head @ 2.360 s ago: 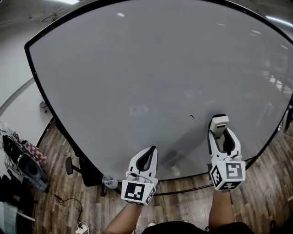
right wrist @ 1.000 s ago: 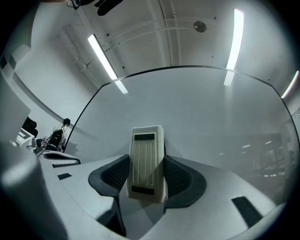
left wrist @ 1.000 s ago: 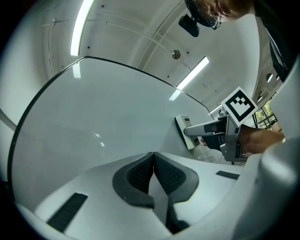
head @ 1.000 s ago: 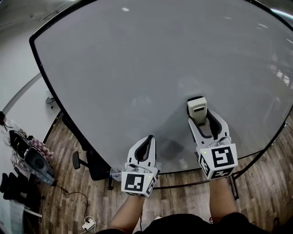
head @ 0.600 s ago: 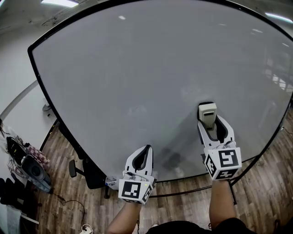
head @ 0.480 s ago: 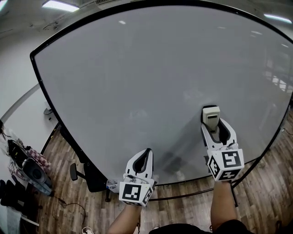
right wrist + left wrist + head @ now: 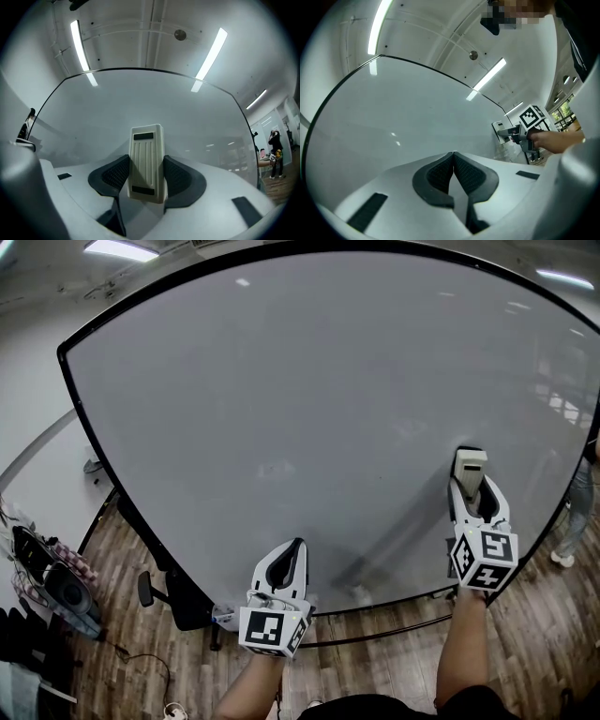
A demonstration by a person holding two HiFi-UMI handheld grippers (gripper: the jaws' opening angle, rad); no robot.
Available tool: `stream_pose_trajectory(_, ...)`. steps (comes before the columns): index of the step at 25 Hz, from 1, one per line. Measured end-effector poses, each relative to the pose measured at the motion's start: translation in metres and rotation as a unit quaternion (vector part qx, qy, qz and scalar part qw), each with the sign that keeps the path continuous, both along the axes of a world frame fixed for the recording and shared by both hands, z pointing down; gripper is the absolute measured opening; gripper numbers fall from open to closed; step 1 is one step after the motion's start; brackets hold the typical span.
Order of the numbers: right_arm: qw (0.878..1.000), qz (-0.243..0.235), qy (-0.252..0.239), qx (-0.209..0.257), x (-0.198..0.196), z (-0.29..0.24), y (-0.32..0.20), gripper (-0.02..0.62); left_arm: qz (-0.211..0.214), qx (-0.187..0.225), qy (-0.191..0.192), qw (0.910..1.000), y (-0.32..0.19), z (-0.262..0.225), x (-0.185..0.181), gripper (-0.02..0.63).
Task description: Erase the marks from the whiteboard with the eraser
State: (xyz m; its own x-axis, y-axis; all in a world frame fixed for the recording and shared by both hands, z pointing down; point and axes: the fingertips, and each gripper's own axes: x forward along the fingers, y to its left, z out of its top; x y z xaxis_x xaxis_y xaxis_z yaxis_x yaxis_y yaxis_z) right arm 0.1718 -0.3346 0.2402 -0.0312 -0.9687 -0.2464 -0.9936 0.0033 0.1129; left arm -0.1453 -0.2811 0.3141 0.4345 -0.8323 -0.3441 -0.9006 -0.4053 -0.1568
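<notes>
Facing a big whiteboard (image 7: 281,381) in a bright room, with wood floor (image 7: 122,624) under it. Holding the eraser (image 7: 469,468) in the right tongs (image 7: 473,491), clamped on its two long sides, its face toward the board and seeming to touch it at about 4 o'clock. Holding the left tongs (image 7: 296,547) pressed together on nothing, low at 6 o'clock, near the bottom edge. Probably at the wiping step and close to the end: no clear marks seen anywhere, only a faint grey patch near the centre, maybe a reflection, cannot tell. Next, likely checking the surface and, if some trace is found, sliding the eraser flat with even pressure toward 9 o'clock. Around: an office chair (image 7: 150,589) at 7 o'clock, bags (image 7: 56,582) on the floor at 8 o'clock, a person (image 7: 572,512) standing at 3 o'clock past the board's edge. Nothing in the way on the board itself; only some care for the left tongs when crossing low.
</notes>
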Motion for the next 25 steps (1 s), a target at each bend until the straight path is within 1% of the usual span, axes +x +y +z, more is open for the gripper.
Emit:
stream_pose_trajectory(1, 1.0, 0.005, 0.004, -0.003, 0.002, 0.001, 0.001, 0.254, 0.002, 0.0, 0.001, 1.0, 0.0, 0.0, 0.001, 0.02)
stream_pose_trajectory(3, 1.0, 0.003, 0.024, 0.0, -0.005, -0.002, 0.009, 0.255, 0.007, -0.003, 0.001, 1.0, 0.001, 0.001, 0.003, 0.02)
stream_pose_trajectory(6, 0.997, -0.028, 0.069, 0.021, -0.036, -0.007, 0.034, 0.255, 0.017, -0.006, 0.0, 0.9998, 0.004, 0.002, 0.008, 0.02)
stream_pose_trajectory(9, 0.991, -0.057, 0.118, 0.033, -0.064, 0.003, 0.055, 0.255, 0.023, -0.009, -0.01, 0.9996, 0.001, 0.008, 0.02, 0.02)
stream_pose_trajectory(12, 0.985, -0.095, 0.142, 0.031, -0.09, 0.02, 0.073, 0.255, 0.027, -0.018, -0.009, 0.9994, 0.002, 0.013, 0.028, 0.02)
stream_pose_trajectory(14, 0.983, -0.118, 0.139, 0.032, -0.104, 0.033, 0.084, 0.255, 0.03, -0.018, -0.009, 0.9994, 0.005, 0.016, 0.032, 0.02)
stream_pose_trajectory(18, 0.985, -0.145, 0.085, 0.035, -0.121, 0.054, 0.095, 0.255, 0.034, -0.024, -0.004, 0.9991, 0.011, 0.026, 0.036, 0.02)
stream_pose_trajectory(19, 0.985, -0.149, 0.079, 0.035, -0.126, 0.056, 0.096, 0.255, 0.035, -0.027, -0.001, 0.999, 0.011, 0.028, 0.037, 0.02)
stream_pose_trajectory(22, 0.984, -0.154, 0.089, 0.024, -0.139, 0.067, 0.097, 0.253, 0.039, -0.036, 0.007, 0.9986, 0.012, 0.033, 0.036, 0.02)
stream_pose_trajectory(25, 0.984, -0.152, 0.089, 0.013, -0.139, 0.079, 0.097, 0.253, 0.044, -0.04, 0.008, 0.9982, 0.013, 0.036, 0.037, 0.02)
